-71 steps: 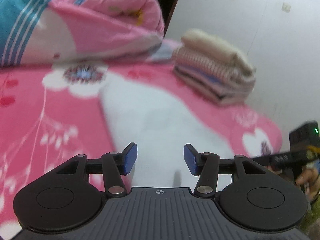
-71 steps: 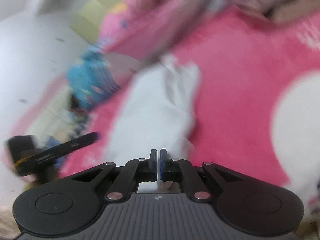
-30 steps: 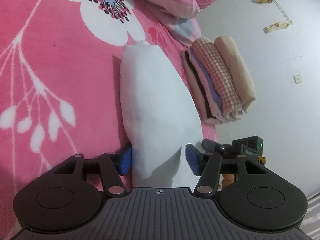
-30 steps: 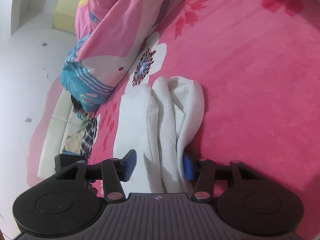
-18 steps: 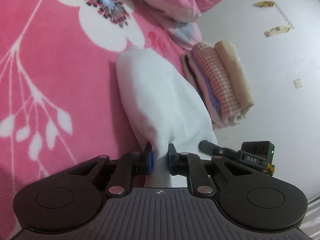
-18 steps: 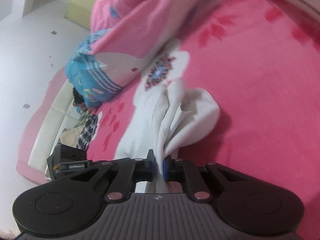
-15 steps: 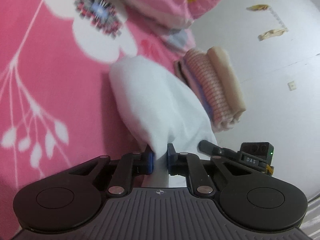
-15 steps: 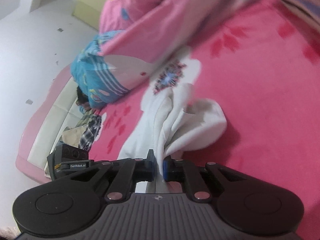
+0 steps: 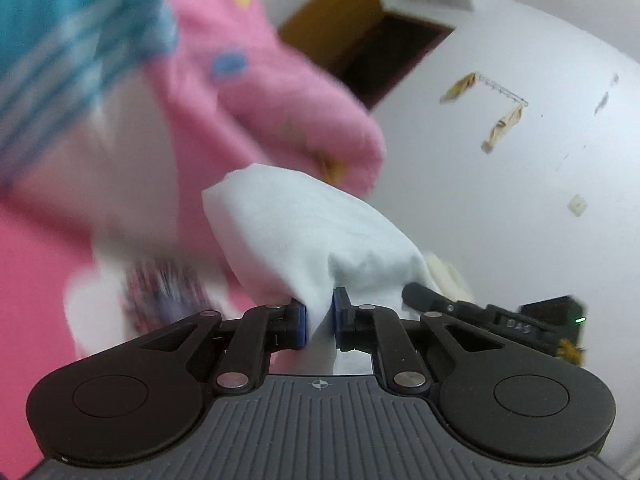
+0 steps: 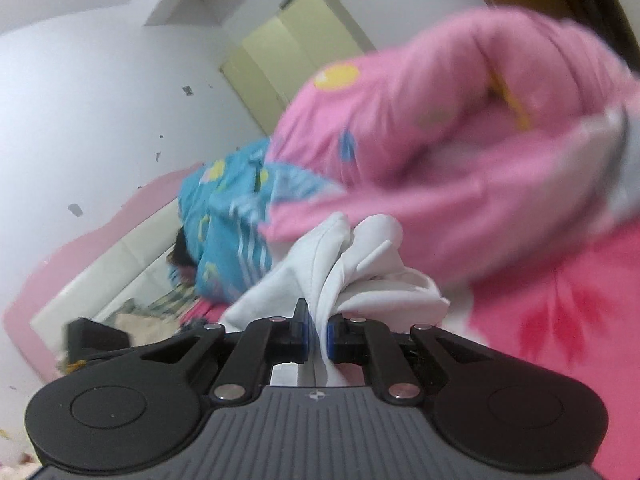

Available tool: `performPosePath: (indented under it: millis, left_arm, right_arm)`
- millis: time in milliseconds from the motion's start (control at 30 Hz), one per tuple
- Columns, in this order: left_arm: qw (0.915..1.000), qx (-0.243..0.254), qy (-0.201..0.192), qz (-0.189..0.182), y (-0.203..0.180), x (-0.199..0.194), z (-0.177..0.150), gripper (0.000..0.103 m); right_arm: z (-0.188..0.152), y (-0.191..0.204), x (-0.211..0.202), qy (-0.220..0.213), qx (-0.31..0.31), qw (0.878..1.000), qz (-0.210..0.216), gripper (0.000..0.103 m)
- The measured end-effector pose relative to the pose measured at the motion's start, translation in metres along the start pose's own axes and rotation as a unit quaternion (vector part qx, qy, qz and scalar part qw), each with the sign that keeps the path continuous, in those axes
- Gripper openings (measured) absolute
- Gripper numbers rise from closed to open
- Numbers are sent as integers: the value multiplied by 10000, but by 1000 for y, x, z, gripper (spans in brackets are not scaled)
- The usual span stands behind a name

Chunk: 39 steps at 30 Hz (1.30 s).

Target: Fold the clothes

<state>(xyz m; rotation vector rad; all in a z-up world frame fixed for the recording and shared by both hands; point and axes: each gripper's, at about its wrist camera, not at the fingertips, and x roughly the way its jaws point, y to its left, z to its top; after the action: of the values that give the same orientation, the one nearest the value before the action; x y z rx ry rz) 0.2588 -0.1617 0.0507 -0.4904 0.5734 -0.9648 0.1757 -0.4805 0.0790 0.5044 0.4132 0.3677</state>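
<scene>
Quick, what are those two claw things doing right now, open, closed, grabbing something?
Left gripper: closed, pinching the white garment.
Right gripper: closed on the same white garment.

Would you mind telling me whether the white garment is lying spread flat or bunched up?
Bunched up: the white garment hangs in gathered folds, pinched by the right gripper and the left gripper.

White garment, bunched, lifted above pink bed

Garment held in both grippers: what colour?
Plain white garment, no pattern visible; clearest in the left wrist view.
</scene>
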Motion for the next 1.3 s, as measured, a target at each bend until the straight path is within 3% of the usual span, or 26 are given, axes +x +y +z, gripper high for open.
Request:
performPosePath:
  millis: [133, 267, 567, 967, 1167, 1300]
  left_arm:
    - [9953, 781, -358, 439, 0, 13, 4, 11]
    - [9899, 1151, -342, 753, 8, 15, -24, 11]
    - [9866, 1534, -289, 474, -8, -47, -73, 11]
    - [9909, 1329, 211, -66, -40, -134, -132, 11]
    - [9952, 836, 435, -264, -41, -162, -157, 11]
    - [9934, 806, 738, -358, -37, -173, -175, 11]
  right_arm:
    - [5, 10, 32, -305, -695, 9967, -294, 8]
    - [-22, 6, 52, -107, -1022, 9935, -481, 8]
    - [-81, 26, 3, 77, -1147, 9933, -150, 8]
    - [-163, 88, -93, 344, -1102, 9933, 87, 9]
    - [-201, 98, -121, 405, -380, 9984, 121, 9]
    - [-233, 105, -133, 582, 17, 9983, -43, 9]
